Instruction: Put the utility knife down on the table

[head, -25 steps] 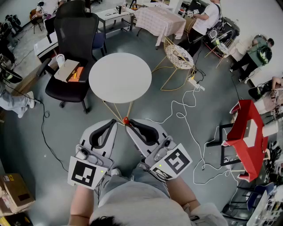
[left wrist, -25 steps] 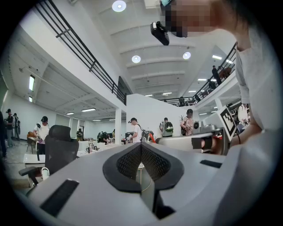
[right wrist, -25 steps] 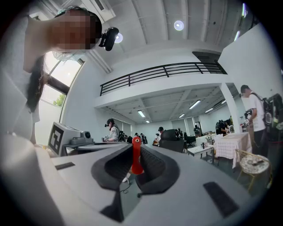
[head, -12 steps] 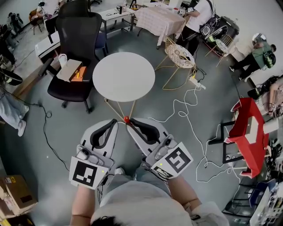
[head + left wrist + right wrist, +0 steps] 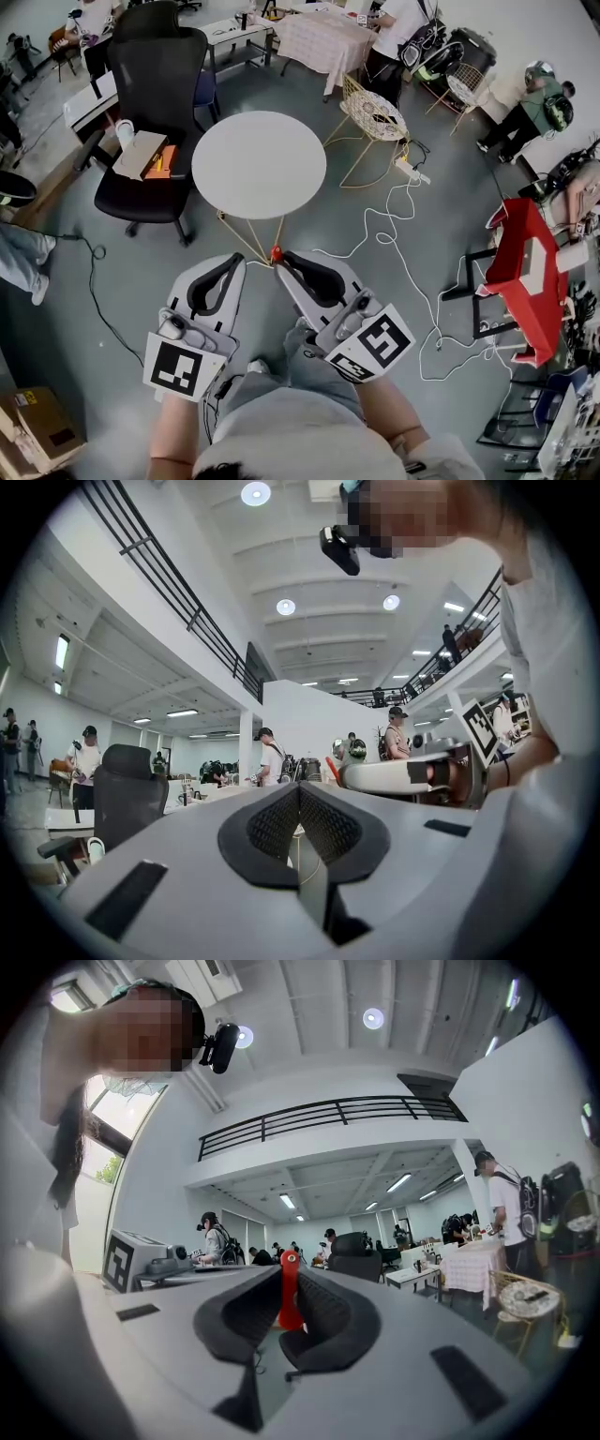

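In the head view both grippers are held close in front of the person's body, above the grey floor. The right gripper [image 5: 279, 259] is shut on a red utility knife [image 5: 276, 252], whose end sticks out past the jaw tips. In the right gripper view the utility knife [image 5: 289, 1290] stands upright between the black pads. The left gripper [image 5: 247, 263] is shut with nothing seen in it, its tip almost touching the right one; its pads [image 5: 281, 825] meet in the left gripper view. The white round table [image 5: 259, 164] stands ahead of both grippers, its top bare.
A black office chair [image 5: 155, 103] with a box and an orange item on the seat stands left of the table. A wire chair [image 5: 375, 117] is behind to the right, and white cables [image 5: 403, 234] run over the floor. A red stand [image 5: 525, 272] is at the right. People work at the back.
Both grippers keep nearly the same pose, still shut, with the knife still held. The head view has shifted slightly, and people at the edges have moved.
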Demonstrator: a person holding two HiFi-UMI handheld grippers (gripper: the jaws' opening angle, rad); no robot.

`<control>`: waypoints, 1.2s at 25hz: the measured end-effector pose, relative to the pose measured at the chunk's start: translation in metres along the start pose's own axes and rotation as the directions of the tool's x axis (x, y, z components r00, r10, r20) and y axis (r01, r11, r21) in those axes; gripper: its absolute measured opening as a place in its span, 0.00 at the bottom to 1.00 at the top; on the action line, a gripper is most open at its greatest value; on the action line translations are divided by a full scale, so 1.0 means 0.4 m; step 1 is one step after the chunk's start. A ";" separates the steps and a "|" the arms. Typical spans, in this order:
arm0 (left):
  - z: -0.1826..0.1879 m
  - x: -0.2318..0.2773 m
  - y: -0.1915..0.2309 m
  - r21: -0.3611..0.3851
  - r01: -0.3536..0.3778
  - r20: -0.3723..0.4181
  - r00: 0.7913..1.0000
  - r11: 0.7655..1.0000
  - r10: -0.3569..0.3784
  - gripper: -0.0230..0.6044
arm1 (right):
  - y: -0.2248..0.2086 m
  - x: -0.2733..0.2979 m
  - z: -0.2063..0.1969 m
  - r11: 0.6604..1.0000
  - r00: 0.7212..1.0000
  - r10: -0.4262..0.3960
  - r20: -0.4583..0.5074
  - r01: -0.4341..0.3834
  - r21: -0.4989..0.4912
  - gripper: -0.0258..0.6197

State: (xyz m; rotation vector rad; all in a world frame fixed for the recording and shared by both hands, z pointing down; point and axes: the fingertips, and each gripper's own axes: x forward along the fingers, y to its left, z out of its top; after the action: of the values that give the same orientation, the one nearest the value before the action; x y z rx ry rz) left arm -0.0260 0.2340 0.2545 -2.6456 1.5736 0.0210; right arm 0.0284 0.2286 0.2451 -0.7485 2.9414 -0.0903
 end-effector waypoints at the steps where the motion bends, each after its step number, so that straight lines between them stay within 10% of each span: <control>1: -0.004 0.015 0.005 0.006 -0.001 -0.004 1.000 1.000 0.001 0.05 | -0.017 0.003 -0.002 1.000 1.000 -0.002 -0.002 0.002 -0.003 0.13; 30: -0.032 0.531 0.188 0.022 -0.254 -0.025 0.967 0.967 0.254 0.05 | -0.567 0.225 0.013 0.969 0.969 0.246 -0.021 -0.246 0.013 0.13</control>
State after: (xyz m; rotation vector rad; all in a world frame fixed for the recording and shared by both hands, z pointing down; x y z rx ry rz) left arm 0.0093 0.0109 0.2543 -2.4216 1.9009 -0.0177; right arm 0.0577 -0.0135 0.2511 -0.3771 3.0241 -0.0942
